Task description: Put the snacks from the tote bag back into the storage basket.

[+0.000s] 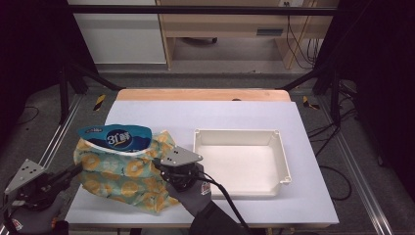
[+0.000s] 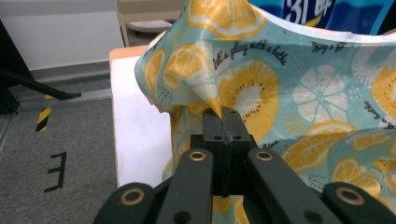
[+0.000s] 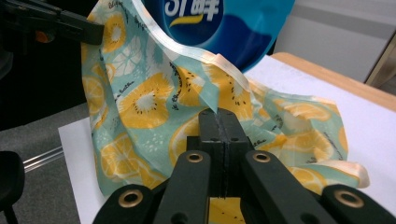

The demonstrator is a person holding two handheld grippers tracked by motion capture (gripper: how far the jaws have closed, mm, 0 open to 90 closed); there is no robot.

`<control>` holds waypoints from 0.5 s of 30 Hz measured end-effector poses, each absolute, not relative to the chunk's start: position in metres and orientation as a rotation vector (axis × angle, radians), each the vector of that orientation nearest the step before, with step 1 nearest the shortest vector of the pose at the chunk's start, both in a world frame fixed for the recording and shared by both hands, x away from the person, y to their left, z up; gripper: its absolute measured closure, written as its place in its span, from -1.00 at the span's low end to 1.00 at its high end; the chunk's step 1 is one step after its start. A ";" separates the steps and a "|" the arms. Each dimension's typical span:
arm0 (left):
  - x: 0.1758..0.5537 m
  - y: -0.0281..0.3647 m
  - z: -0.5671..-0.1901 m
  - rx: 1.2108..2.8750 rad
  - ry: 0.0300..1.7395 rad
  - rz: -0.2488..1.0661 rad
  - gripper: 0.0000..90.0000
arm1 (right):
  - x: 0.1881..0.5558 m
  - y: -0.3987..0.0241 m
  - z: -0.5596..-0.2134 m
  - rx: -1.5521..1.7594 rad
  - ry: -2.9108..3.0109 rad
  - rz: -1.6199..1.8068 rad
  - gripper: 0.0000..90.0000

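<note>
Grippers pinched the teal lemon-print fabric bag from both sides.
Left gripper and right gripper each clamped thin folds; either could slip, dropping the blue packet.

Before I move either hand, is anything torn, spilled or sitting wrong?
Nothing torn or spilled. The blue pack sticks out of the fruit-print bag, which lies rumpled at the table's left edge. Left gripper and right gripper each pinch a fold of its fabric. The white tray sits square and empty.
</note>
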State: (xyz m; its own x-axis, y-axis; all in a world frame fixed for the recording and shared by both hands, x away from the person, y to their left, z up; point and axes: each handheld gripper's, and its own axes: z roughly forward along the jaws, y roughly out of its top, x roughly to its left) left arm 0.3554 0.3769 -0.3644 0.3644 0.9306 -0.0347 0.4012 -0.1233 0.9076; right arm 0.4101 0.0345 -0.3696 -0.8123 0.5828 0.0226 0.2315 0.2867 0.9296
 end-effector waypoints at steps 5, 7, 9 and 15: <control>0.355 0.376 -0.374 1.722 1.194 0.706 1.00 | 0.411 0.035 -0.382 0.778 2.260 1.535 1.00; 0.356 0.375 -0.382 1.728 1.193 0.695 1.00 | 0.412 0.035 -0.390 0.808 2.269 1.534 1.00; 0.356 0.373 -0.387 1.740 1.194 0.686 1.00 | 0.413 0.034 -0.395 0.823 2.274 1.534 1.00; 0.357 0.370 -0.400 1.767 1.198 0.661 1.00 | 0.410 0.035 -0.410 0.838 2.296 1.501 1.00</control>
State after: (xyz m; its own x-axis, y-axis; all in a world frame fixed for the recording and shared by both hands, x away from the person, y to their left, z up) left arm 0.3568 0.3701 -0.4004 0.3938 0.9181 -0.0444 0.4523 -0.1515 0.8789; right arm 0.4098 0.0352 -0.4098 -0.7951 0.6006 0.0840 0.3179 0.2949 0.9011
